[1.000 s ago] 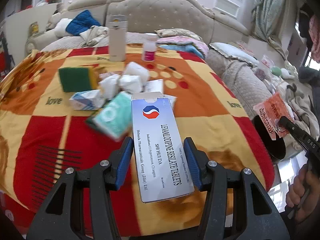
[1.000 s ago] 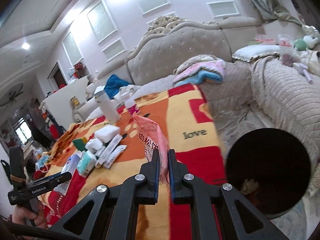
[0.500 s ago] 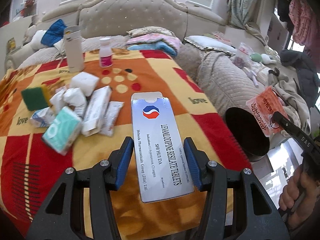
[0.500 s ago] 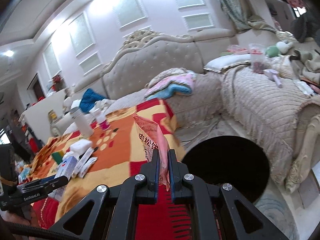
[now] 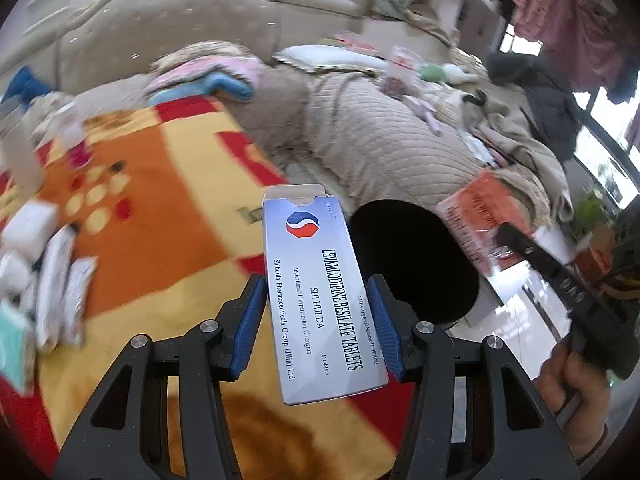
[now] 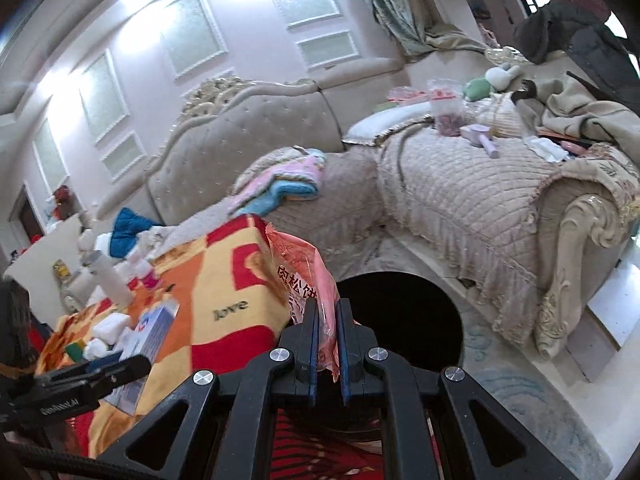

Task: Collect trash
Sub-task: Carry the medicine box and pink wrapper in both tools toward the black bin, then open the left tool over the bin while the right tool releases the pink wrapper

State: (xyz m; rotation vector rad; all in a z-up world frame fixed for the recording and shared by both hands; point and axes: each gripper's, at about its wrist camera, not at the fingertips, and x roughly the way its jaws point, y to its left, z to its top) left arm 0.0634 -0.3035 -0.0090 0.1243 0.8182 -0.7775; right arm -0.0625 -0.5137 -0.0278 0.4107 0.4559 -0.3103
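Two grippers – left gripper (image 5: 316, 320) clamping tablet box (image 5: 320, 296), right gripper (image 6: 327, 340) pinching wrapper (image 6: 308, 276) – beside bin (image 6: 400, 320)

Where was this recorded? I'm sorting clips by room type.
Most likely a home living room: a tufted beige sofa wraps the corner, a patterned blanket covers a table, and clothes hang by the window.

We see motion blur smearing the blanket (image 5: 152, 216) at left; bright ceiling glare (image 6: 136, 4) above; fisheye corners go black.
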